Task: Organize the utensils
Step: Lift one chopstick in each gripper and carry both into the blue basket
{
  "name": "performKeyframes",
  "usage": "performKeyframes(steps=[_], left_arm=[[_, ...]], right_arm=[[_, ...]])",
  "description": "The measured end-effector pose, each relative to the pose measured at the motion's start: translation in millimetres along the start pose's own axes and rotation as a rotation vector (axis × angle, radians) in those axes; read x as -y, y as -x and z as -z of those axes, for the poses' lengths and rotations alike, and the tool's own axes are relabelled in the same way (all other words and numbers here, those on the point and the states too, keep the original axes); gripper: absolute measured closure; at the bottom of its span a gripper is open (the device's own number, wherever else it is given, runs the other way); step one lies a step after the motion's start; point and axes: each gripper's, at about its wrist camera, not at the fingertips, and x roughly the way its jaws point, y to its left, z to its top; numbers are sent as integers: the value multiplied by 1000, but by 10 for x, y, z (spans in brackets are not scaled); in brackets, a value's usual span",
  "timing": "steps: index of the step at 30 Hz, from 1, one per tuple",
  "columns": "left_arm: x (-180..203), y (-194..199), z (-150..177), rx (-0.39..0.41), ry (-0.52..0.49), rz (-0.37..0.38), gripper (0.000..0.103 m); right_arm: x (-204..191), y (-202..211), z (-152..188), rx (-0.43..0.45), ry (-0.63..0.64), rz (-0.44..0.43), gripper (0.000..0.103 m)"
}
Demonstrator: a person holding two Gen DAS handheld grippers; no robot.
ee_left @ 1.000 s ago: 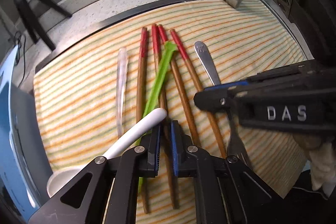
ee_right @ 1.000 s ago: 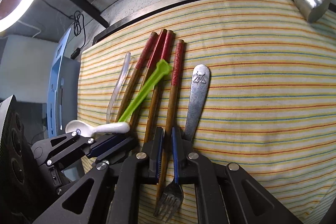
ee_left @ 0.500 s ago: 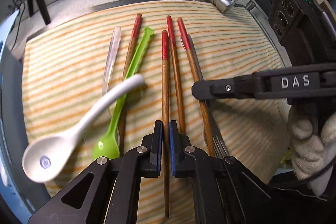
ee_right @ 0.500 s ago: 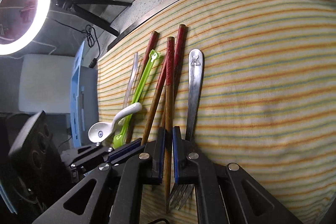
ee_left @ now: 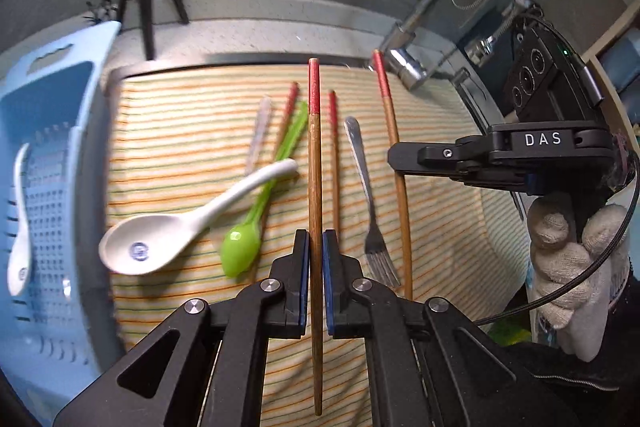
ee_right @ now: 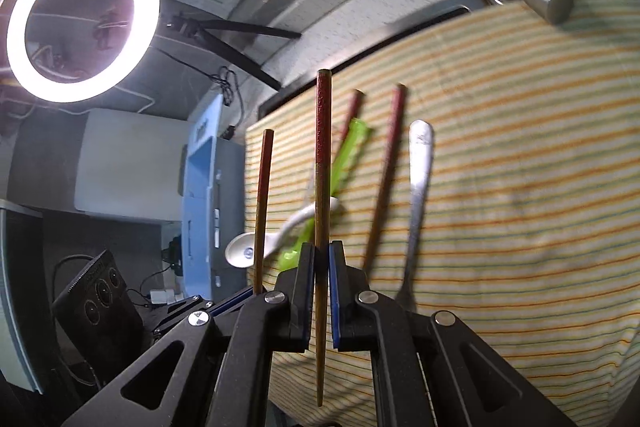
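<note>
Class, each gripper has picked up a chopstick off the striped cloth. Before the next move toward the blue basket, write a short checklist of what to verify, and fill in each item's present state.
1. Left gripper shut on its chopstick: ok.
2. Right gripper shut on its chopstick: ok.
3. Both chopsticks lifted off the striped cloth: ok.
4. Held chopsticks apart from each other: ok.
5. Blue basket has room: cannot tell; one white spoon lies inside.
6. Cloth cleared: not ok; fork, green spoon remain.

Black gripper [ee_left: 315, 251] frames, silver screws, blue-padded fingers [ee_left: 303, 267] — "DAS" lettering, black cable, white knit glove [ee_left: 568, 267].
</note>
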Motion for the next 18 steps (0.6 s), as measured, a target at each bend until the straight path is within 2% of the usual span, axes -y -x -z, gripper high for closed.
performKeyframes(steps=[4, 10, 13, 18], left_arm=[[-258, 256, 3, 52, 38, -37, 98], [-685, 599, -18, 117, 92, -132, 98], [-935, 724, -31, 128, 104, -202, 98], [-1364, 798, -31, 113, 131, -273, 98]], right_arm=[[-286, -71, -45, 2, 37, -22, 97], [-840, -340, -64, -21, 125, -48, 97], [-1163, -566, -53, -35, 167, -51, 97], [-1554, -975, -64, -61, 194, -54, 97]])
